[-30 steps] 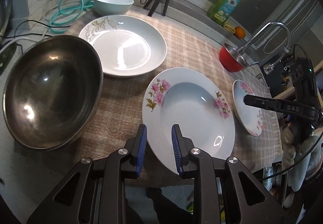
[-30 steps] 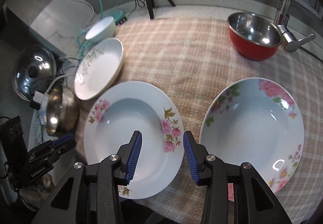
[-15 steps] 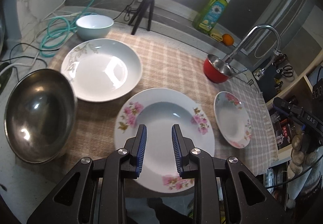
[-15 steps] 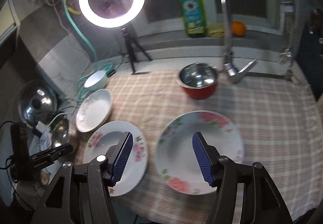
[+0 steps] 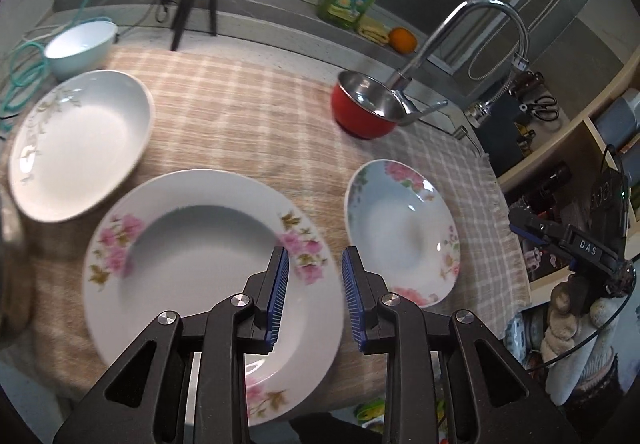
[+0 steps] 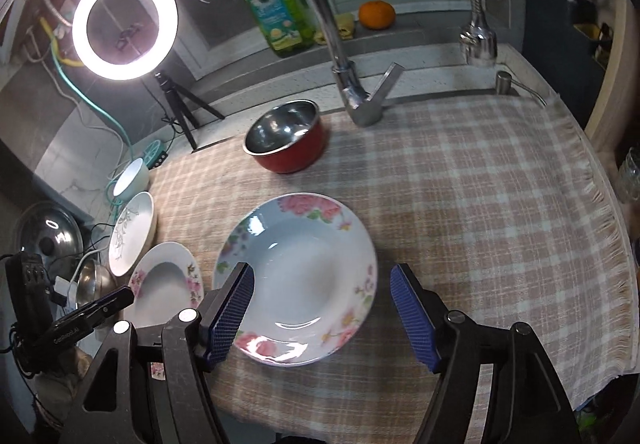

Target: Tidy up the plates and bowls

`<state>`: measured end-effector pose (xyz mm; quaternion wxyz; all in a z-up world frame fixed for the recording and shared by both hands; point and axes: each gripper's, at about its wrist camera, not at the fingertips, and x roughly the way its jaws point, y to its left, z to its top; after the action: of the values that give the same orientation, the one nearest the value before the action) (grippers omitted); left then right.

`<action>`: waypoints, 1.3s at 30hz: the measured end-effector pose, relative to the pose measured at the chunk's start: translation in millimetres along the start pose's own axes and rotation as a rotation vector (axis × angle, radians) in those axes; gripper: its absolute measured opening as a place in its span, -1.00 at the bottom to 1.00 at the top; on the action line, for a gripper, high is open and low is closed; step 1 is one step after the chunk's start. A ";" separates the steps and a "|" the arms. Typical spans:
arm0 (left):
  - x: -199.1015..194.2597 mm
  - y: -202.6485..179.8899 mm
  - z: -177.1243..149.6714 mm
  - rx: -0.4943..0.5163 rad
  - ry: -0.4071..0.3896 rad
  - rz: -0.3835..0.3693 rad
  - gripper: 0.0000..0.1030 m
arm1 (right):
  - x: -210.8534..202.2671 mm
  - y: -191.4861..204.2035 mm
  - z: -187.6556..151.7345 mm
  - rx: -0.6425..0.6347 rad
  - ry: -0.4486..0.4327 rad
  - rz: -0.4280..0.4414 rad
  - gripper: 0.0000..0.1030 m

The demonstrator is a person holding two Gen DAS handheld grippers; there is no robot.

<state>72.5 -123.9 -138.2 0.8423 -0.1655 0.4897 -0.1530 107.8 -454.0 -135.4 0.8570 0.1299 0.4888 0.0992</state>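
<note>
Kitchen counter under a checked cloth [image 6: 460,184], ring light [image 6: 125,23] glowing on its tripod, chrome faucet [image 6: 332,24], and what looks like a dark window behind.

A beige-and-white checked cloth [image 6: 460,180] carries 2 white plates with pink flowers [image 5: 192,264] [image 6: 304,276], 1 white plate with a pale leaf sprig [image 5: 76,140], a red steel-lined bowl [image 6: 286,140] and a mint bowl [image 5: 78,48].

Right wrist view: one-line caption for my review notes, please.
Right gripper, its jaws opening and empty, above a floral plate on the checked cloth, red bowl behind.
</note>
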 end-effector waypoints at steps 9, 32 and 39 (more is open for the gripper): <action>56.2 -17.0 18.4 0.008 0.121 -0.021 -0.50 | 30.9 -38.6 -4.1 0.081 0.071 0.046 -0.18; 108.6 -38.2 29.8 0.104 0.232 0.040 -0.63 | 85.8 -63.4 0.0 0.159 0.202 0.154 -0.44; 110.8 -36.2 30.6 0.102 0.234 0.047 -0.71 | 97.1 -61.7 -1.6 0.164 0.237 0.176 -0.70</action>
<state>148.3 -199.0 -194.2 0.7901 -0.0922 0.5799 -0.1761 157.9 -483.4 -234.8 0.7679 0.2289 0.5796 0.1485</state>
